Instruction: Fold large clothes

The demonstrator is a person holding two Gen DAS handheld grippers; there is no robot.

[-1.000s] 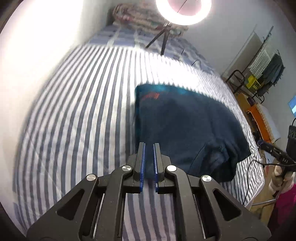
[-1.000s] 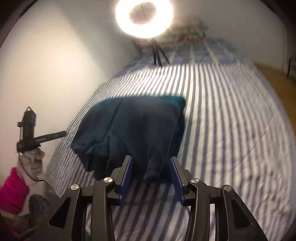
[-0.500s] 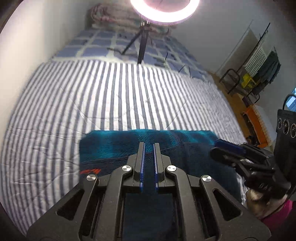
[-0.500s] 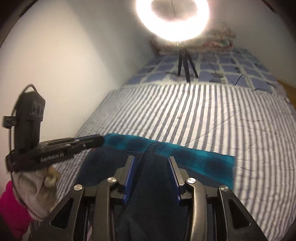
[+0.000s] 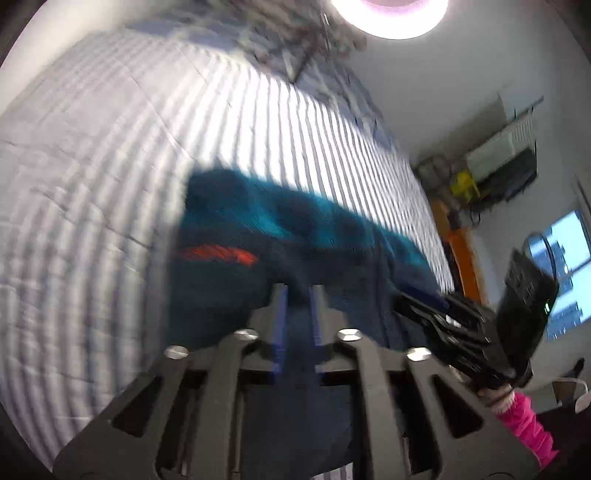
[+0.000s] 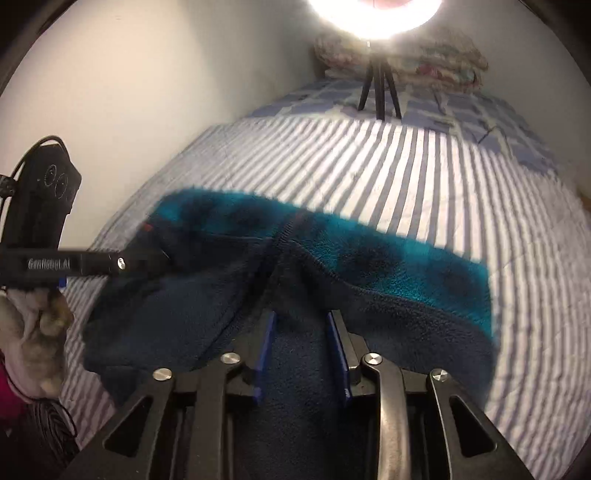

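A striped bed [image 6: 424,173] fills the room beyond both claws, a ring light [image 6: 376,14] on a tripod standing at its far end. Spread across the bedding just ahead of and beneath the two claws lies a dark teal fleece garment [image 6: 369,266], its far edge brighter under the light and a small orange mark [image 5: 218,254] showing ahead and left of the left claw. The left claw [image 5: 297,295] is opening over the fleece, its jaws parted with cloth beneath them. The right claw [image 6: 301,321] is closing, a raised ridge of fleece between its jaws, which do not yet visibly press it. The garment looks thick, soft and floppy, bulky rather than slippery; gathered edges or seams appear the surest places to pinch.
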